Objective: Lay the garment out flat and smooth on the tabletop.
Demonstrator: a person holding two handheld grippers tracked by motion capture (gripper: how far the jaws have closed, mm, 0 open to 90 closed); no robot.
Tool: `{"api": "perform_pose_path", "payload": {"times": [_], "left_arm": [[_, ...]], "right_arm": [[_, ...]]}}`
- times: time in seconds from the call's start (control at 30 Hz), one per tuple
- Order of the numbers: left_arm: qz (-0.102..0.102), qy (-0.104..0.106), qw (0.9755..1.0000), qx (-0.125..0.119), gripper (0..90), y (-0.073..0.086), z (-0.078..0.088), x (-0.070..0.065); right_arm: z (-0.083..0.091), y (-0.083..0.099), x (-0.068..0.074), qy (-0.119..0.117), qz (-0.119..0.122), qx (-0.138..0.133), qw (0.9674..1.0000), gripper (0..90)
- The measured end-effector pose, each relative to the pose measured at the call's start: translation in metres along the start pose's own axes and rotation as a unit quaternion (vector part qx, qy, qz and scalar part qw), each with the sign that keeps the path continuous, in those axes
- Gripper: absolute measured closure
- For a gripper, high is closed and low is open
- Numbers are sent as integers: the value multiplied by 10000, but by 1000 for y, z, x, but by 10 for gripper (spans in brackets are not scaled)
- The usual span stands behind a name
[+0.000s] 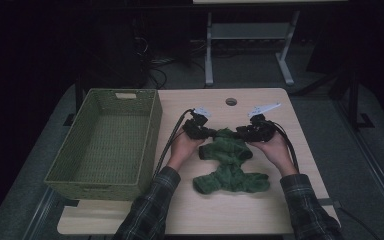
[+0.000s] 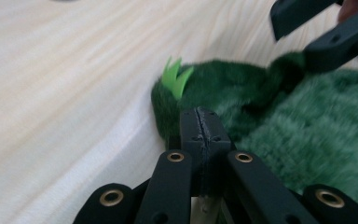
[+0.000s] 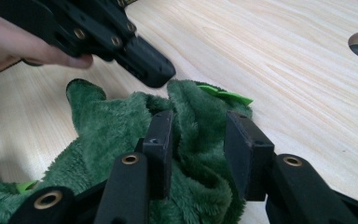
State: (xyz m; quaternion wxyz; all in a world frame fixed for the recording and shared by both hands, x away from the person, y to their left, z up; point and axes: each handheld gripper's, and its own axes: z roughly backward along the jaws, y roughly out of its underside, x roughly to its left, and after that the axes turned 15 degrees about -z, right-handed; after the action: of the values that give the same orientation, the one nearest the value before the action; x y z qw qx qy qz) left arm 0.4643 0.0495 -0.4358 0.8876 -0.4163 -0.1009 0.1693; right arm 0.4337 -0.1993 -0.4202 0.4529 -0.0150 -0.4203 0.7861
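Table (image 1: 260,210) of pale wood bears a green woven basket (image 1: 75,165) on its left side. Green fleece garment (image 1: 227,167) lies crumpled just right of the basket, between both hands. Left gripper (image 2: 199,125): jaws pressed together, pinching the garment's far edge beside a light-green tag (image 2: 175,79). Right gripper (image 3: 198,135): jaws partly apart, a bunched fold of fleece between them, pads touching it.

The green garment (image 1: 228,162) is thick, fuzzy plush cloth, matt, with a smooth bright-green tag (image 2: 175,77); the counter (image 1: 260,210) is pale wood grain, smooth with a faint sheen; the basket (image 1: 65,172) is rough woven green fibre; the jaws are matt black plastic, set with brassy metal rivets; the sleeves (image 1: 307,207) are plaid cloth.
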Motion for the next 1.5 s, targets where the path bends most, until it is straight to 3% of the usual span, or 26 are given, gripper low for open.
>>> {"api": "perform_pose_path", "payload": {"times": [0.17, 0.43, 0.5, 0.6, 0.67, 0.77, 0.8, 1.03, 1.23, 1.5], "left_arm": [[-110, -95, 9999, 31, 887, -11, 8, 1], [30, -79, 9999, 86, 780, 0, 1, 1], [96, -110, 9999, 78, 729, 1, 2, 2], [131, -141, 9998, 80, 700, 2, 3, 2], [179, -170, 9997, 75, 645, 4, 4, 3], [186, -173, 9996, 82, 589, 5, 6, 4], [213, -180, 9996, 54, 569, 6, 6, 4], [285, -59, 9994, -186, 488, 4, 8, 2], [278, 70, 9993, -258, 463, 1, -1, -3], [149, 475, 9980, -401, 485, -10, -12, -11]], "right_arm": [[-4, -2, 3, 35, -6, -35, 10000, 616], [-29, 3, -1, 49, -49, 222, 9997, 616], [-38, 5, -1, 55, 36, 332, 9994, 619], [-44, 6, 0, 178, 127, 391, 9990, 672], [-47, 7, 0, 214, 105, 410, 9989, 839], [-44, 5, 1, 196, 132, 316, 9992, 857], [-35, 1, 5, 139, 160, 89, 9997, 863], [-5, -8, 2, -184, 84, -604, 9980, 869], [6, -9, -1, -316, 18, -831, 9960, 869], [18, -10, -3, -294, 29, -1012, 9944, 869]]}}
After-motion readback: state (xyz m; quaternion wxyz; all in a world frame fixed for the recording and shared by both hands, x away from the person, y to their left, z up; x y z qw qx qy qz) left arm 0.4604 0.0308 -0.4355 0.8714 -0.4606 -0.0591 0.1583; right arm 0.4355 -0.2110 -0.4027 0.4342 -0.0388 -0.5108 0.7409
